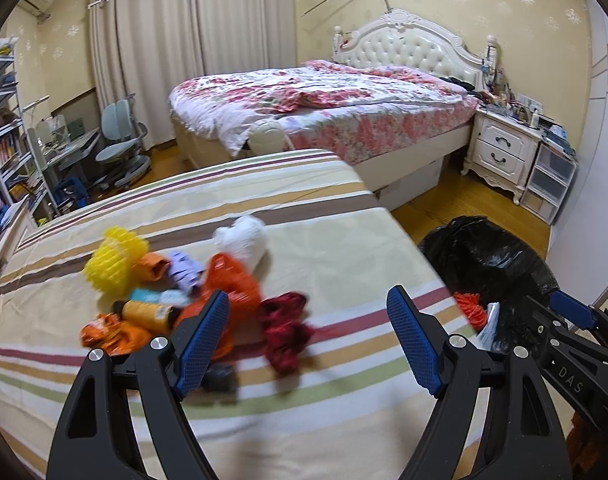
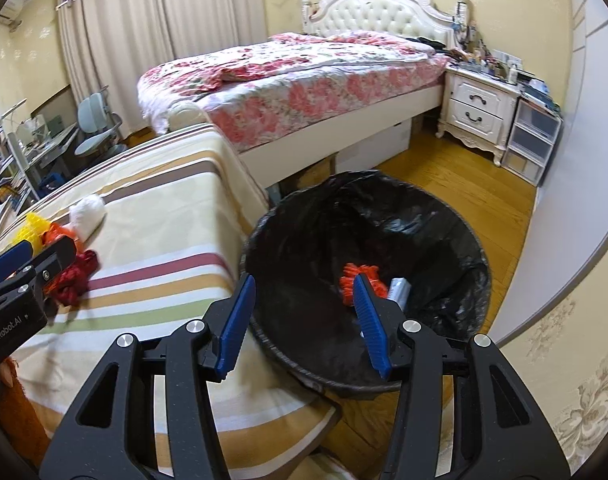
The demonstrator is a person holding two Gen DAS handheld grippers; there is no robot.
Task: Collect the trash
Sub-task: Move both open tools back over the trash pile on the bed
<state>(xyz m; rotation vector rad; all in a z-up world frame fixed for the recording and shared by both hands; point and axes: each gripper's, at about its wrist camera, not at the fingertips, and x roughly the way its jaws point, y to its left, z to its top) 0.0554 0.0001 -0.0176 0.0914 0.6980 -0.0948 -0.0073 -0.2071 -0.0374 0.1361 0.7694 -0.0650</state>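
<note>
trash pile (image 1: 176,300): heap of wrappers on the striped bed (image 1: 344,256), left of the bin and well apart from it. Yellow mesh thing (image 1: 114,258), orange bag (image 1: 232,280), white wad (image 1: 244,236), dark red crumpled piece (image 1: 284,328) nearest the bin.

bin (image 2: 264,240): black-lined, on the wood floor right at the striped bed's corner. An orange net (image 2: 360,280) and a pale wrapper (image 2: 400,290) are lying at the bottom.

left hand-held gripper (image 1: 308,340): jaws wide apart, nothing between them, over the bed on the pile side of the bin, not touching anything.

right hand-held gripper (image 2: 304,320): jaws partway apart and empty, hanging over the bin's near rim.

hard to see: pile is pretty motion-blurred, so labels are unreadable. The left fingers (image 1: 202,344) cover some of the pile. The bin's near wall is cut off by the right one.

room to move: bare striped cover between pile and bin, open floor beyond the bin toward the nightstand (image 2: 476,108). The floral bed (image 2: 304,80) sits behind the bin.
</note>
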